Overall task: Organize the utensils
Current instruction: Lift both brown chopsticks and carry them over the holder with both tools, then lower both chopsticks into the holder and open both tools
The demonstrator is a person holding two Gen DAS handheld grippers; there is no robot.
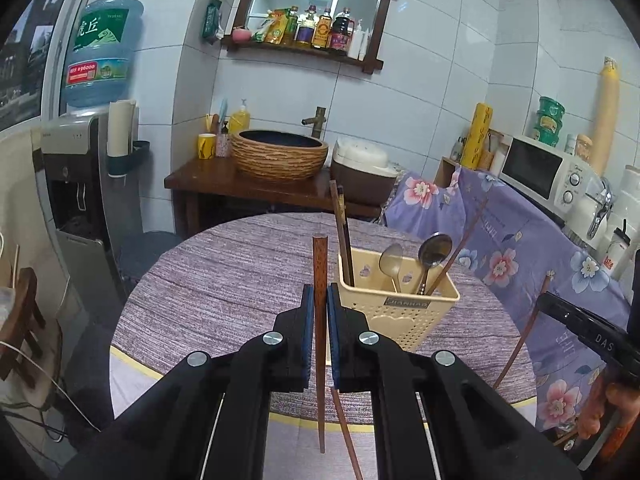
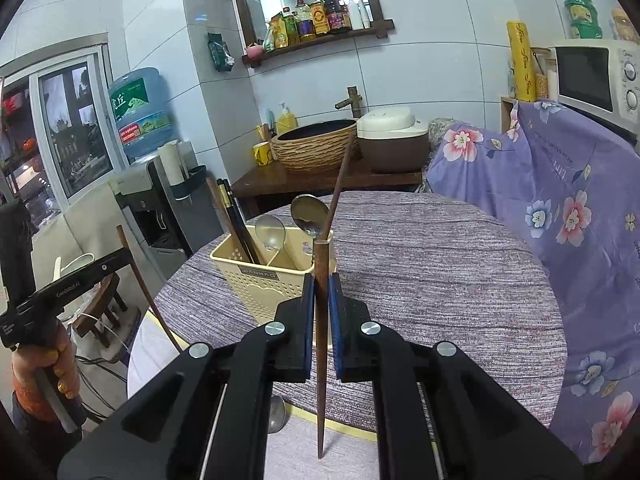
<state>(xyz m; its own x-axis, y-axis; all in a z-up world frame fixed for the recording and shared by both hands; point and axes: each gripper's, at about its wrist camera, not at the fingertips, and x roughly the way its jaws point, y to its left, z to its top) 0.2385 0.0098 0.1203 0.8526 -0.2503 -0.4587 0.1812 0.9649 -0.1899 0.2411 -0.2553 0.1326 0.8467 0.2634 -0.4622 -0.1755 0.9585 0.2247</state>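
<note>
Looking along my two sets of jaws, one view after another:

Left wrist view, left gripper point(image 1: 320, 300): my jaws are clenched on a reddish-brown chopstick point(image 1: 319, 264), which stands nearly upright between the blue pads point(image 1: 307, 320), its square top above them and its thin tip hanging below.
Left wrist view, second stick: another brown chopstick point(image 1: 346, 432) slants down just beside the tip of the first; I cannot tell whether my pads touch it.
Left wrist view, holder: a cream utensil holder point(image 1: 400, 312) stands on the round surface point(image 1: 224, 280) just right of my jaws, with dark chopsticks point(image 1: 344, 236) in its left part, and two spoons point(image 1: 434, 250) and one slanting stick point(image 1: 460, 244) in its right part.
Left wrist view, right gripper point(image 1: 560, 308): at the right edge, grasping a thin brown stick point(image 1: 520, 344).

Right wrist view, right gripper point(image 2: 319, 300): my jaws are clenched on a dark brown chopstick point(image 2: 320, 264), upright, with its point well below the pads.
Right wrist view, holder point(image 2: 264, 288): left of my jaws and a little farther off, on the same striped surface point(image 2: 440, 264).
Right wrist view, loose spoon point(image 2: 277, 414): it lies near the close rim of the surface, partly hidden by my left finger.
Right wrist view, left gripper point(image 2: 124, 256): at the left edge, carried by a gloved hand point(image 2: 44, 372).
</note>
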